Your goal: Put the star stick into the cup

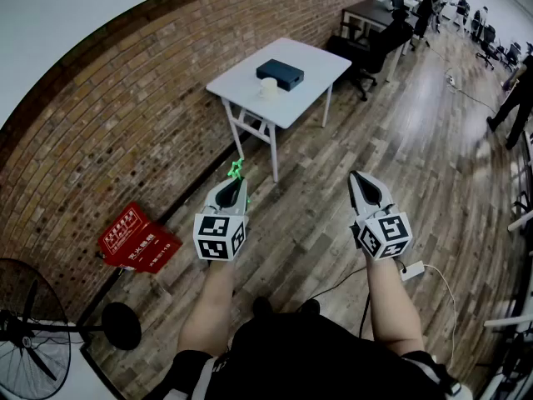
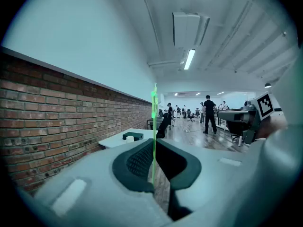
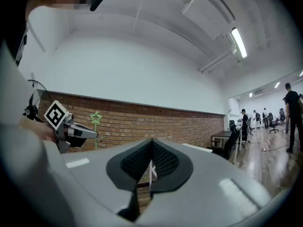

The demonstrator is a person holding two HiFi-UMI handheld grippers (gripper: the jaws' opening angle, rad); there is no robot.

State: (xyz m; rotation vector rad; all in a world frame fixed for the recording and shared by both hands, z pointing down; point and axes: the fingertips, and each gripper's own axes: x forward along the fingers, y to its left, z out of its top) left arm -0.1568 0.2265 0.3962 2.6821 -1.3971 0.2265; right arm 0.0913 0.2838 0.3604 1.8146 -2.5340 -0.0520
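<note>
My left gripper [image 1: 232, 185] is shut on the thin stem of the green star stick [image 1: 237, 171], and the star stands up past the jaw tips. In the left gripper view the stick [image 2: 154, 126] rises straight between the closed pads, seen edge-on. The white cup [image 1: 267, 87] stands on the white table [image 1: 308, 65] ahead, beside a dark blue box [image 1: 280, 74], well beyond both grippers. My right gripper [image 1: 361, 178] is held level on the right, shut with nothing in it. The right gripper view shows the star [image 3: 96, 117] beside the left gripper [image 3: 90, 135].
A brick wall [image 1: 125, 115] runs along the left. A red sign [image 1: 137, 240], a fan [image 1: 29, 327] and a black round base [image 1: 122, 325] stand by it. A white power adapter [image 1: 412, 270] with a cable lies on the wooden floor. Desks, chairs and people [image 1: 515, 98] fill the far right.
</note>
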